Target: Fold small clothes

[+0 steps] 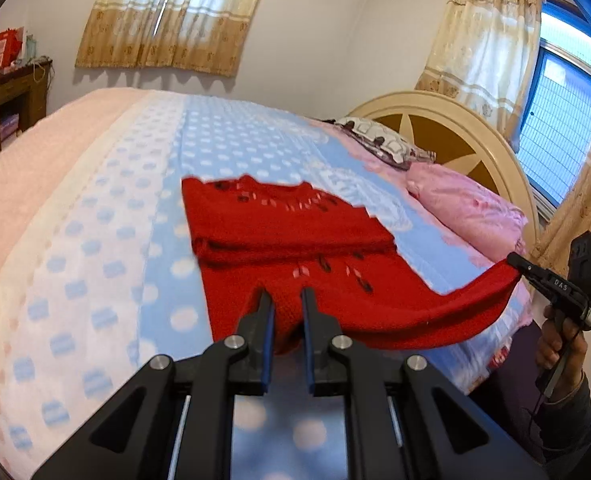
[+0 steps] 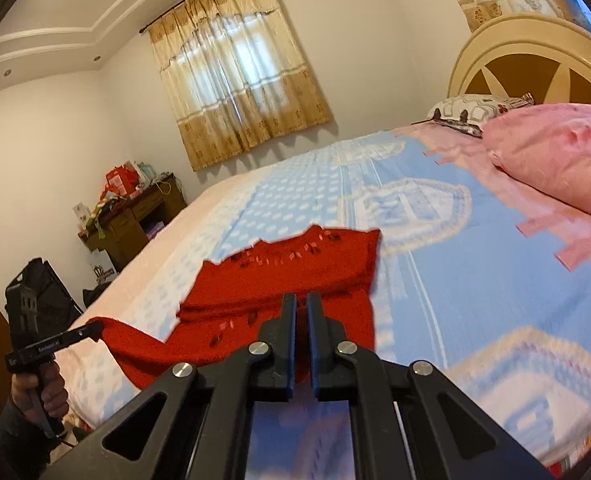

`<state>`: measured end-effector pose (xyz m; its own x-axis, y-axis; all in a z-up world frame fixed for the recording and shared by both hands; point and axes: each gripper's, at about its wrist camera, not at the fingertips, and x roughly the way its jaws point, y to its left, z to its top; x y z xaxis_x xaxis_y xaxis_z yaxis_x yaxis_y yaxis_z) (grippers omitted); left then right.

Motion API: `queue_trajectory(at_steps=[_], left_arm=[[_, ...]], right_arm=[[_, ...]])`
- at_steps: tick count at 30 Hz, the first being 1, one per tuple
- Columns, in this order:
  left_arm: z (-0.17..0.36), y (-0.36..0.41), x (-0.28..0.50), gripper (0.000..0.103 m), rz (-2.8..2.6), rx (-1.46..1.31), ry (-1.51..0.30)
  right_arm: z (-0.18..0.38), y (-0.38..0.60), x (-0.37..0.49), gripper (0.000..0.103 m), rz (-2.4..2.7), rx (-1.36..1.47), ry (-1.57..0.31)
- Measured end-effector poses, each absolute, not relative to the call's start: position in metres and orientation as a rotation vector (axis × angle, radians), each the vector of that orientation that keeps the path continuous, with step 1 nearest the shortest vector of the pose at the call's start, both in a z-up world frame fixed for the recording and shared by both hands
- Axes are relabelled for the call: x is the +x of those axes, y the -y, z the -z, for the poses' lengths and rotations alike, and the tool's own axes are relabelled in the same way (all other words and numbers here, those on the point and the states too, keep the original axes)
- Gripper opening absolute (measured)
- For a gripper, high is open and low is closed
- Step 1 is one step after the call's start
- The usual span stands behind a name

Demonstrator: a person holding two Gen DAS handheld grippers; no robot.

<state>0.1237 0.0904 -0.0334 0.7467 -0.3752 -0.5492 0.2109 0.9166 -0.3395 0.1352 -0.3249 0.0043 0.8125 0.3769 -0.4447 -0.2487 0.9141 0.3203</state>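
A red knit sweater (image 1: pixel 275 232) with small dark and pale marks lies on the bed, its sleeves folded across the body. My left gripper (image 1: pixel 285 300) is shut on the near hem, red knit bunched between its pads. My right gripper (image 2: pixel 302 300) is shut on the same hem further along. Each view shows the other gripper: the right gripper (image 1: pixel 513 259) pinches the hem's right corner, the left gripper (image 2: pixel 95 326) its left corner. The hem hangs lifted and stretched between them, clear of the blanket, while the far part of the sweater (image 2: pixel 295 264) rests on the bed.
The bed carries a blue and white dotted blanket (image 1: pixel 107 240). A pink pillow (image 1: pixel 467 208) and a patterned pillow (image 1: pixel 383 140) lie by the cream headboard (image 1: pixel 435 120). A cluttered wooden desk (image 2: pixel 135 216) stands against the far wall. A person's hand (image 1: pixel 559 344) holds the right gripper's handle.
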Motion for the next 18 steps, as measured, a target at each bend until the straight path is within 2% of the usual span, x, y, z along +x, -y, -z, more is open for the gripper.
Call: queue_trajectory(at_steps=[18], left_arm=[[0.007, -0.119, 0.255, 0.012, 0.268, -0.312, -0.628]], right_arm=[[-0.034, 0.287, 0.293, 0.004, -0.283, 0.216, -0.557]])
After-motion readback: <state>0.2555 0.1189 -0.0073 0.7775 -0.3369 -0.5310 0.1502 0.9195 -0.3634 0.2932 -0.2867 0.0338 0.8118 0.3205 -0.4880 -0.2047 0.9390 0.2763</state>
